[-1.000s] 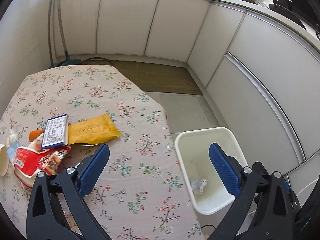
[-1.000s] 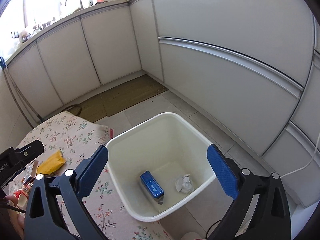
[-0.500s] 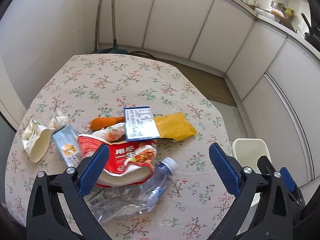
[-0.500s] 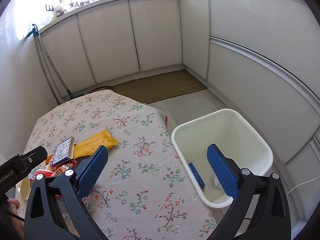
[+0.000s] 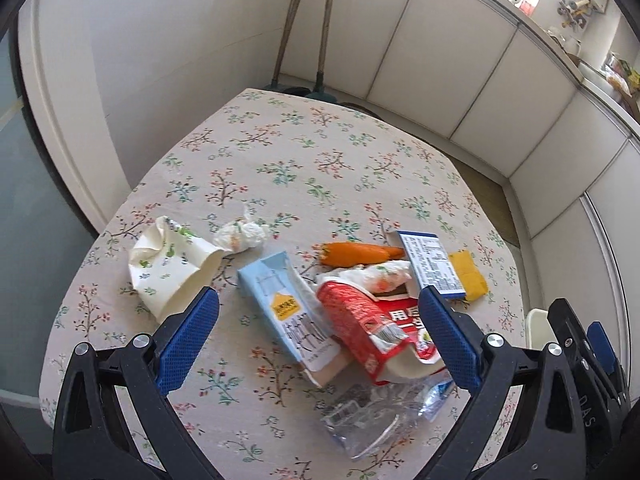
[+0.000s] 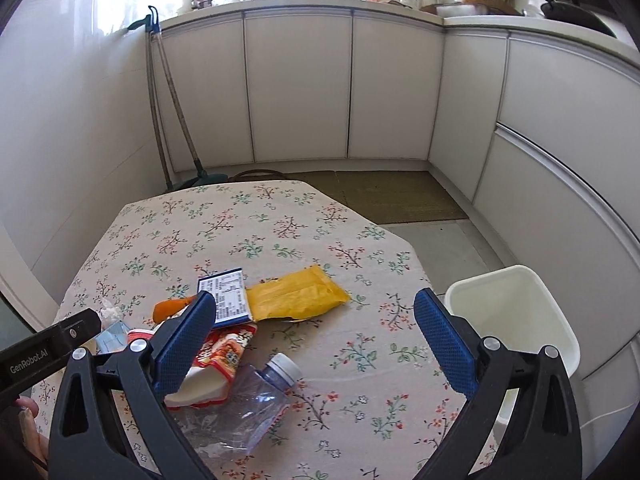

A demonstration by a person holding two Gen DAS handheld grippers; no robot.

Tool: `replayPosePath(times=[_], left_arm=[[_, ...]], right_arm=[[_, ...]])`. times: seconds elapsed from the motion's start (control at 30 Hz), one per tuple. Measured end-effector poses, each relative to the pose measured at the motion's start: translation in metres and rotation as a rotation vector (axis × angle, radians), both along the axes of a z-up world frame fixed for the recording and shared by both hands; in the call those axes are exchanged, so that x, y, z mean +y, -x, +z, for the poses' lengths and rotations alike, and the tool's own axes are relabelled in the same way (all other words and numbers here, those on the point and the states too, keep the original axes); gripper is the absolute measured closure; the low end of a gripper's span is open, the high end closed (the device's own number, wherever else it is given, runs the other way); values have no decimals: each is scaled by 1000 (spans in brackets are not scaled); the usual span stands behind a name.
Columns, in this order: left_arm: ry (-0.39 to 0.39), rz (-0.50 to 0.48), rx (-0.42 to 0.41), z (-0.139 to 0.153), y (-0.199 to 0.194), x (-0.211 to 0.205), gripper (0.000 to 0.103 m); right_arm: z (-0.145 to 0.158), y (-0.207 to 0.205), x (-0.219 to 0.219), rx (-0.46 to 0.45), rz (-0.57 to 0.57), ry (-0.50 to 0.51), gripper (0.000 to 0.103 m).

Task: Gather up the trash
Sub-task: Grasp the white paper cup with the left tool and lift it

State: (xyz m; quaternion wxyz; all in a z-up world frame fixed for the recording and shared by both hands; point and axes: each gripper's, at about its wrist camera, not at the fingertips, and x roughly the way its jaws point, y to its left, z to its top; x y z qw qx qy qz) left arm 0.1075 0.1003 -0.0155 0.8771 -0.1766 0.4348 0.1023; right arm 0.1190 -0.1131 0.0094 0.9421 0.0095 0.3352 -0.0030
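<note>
Both my left gripper [image 5: 318,338] and right gripper [image 6: 314,338] gape empty; light blue carton [image 5: 286,304] looks stiff, thin-walled, crushable, so I'd pinch across its flat sides.

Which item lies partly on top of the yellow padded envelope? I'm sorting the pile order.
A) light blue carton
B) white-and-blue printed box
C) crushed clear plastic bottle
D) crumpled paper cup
B: the white-and-blue printed box overlaps the left end of the yellow padded envelope.
</note>
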Motion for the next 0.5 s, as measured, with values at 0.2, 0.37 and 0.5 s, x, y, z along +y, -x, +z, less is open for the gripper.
replayPosePath(times=[0.2, 0.37, 0.5], left_arm=[[19, 134, 47, -13, 3, 53, 7], [107, 273, 99, -32, 6, 97, 7], [198, 366, 146, -49, 7, 121, 9]], right_arm=[[-1, 0, 41, 3, 79, 34, 7], [-6, 1, 67, 5, 135, 69, 7], [-9, 0, 86, 11, 175, 92, 7]])
